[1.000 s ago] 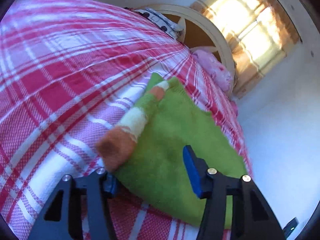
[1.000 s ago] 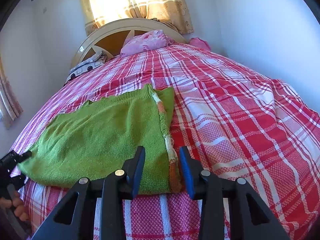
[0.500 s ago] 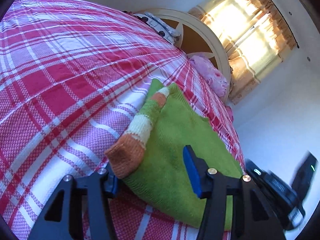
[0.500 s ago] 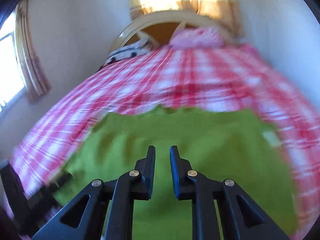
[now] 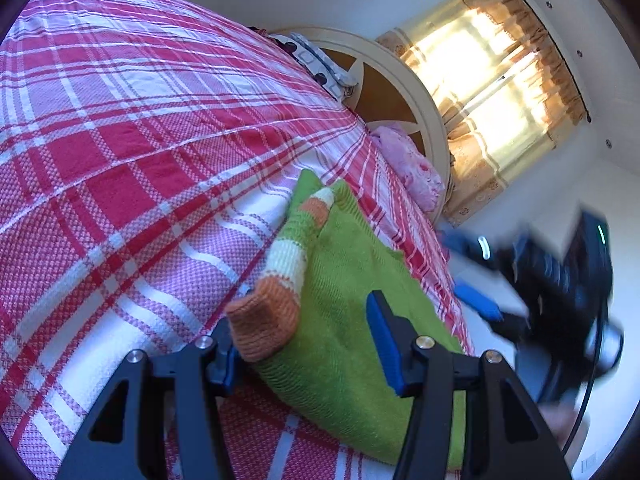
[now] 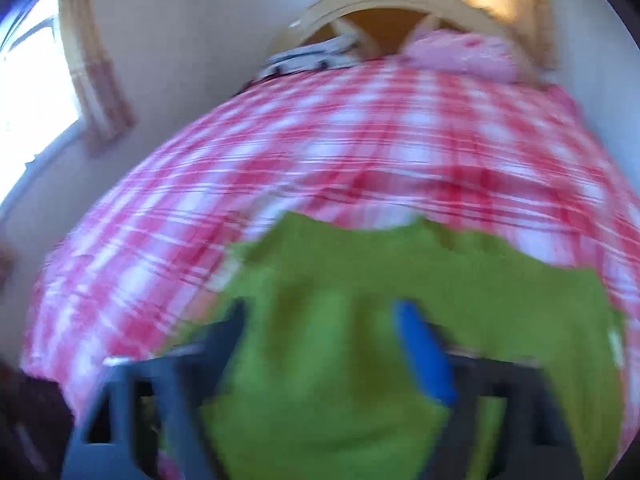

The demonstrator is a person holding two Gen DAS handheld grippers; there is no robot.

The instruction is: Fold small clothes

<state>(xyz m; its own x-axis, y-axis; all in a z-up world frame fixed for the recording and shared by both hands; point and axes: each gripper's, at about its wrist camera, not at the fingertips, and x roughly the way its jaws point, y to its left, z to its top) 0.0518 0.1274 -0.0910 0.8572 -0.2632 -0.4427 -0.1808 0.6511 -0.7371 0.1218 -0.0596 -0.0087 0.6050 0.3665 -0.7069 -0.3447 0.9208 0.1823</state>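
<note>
1. The green sweater (image 5: 352, 320) lies flat on the plaid bed (image 5: 120, 140), its striped sleeve (image 5: 280, 272) folded along the sweater's left edge.
2. The left tool (image 5: 308, 344) straddles the sweater's near corner at the orange cuff, jaws half apart, pads not pressing; close it on that corner.
3. The right tool (image 6: 332, 352) (blurred) hangs over the sweater's near hem; its jaws have just been opening wide, gripping nothing.
4. Grip both near corners, then carry the hem toward the sweater's far edge evenly.

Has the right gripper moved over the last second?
Yes. The right gripper has swung left along the green sweater; the headboard now sits right of centre. Its jaws have just been opening.
</note>
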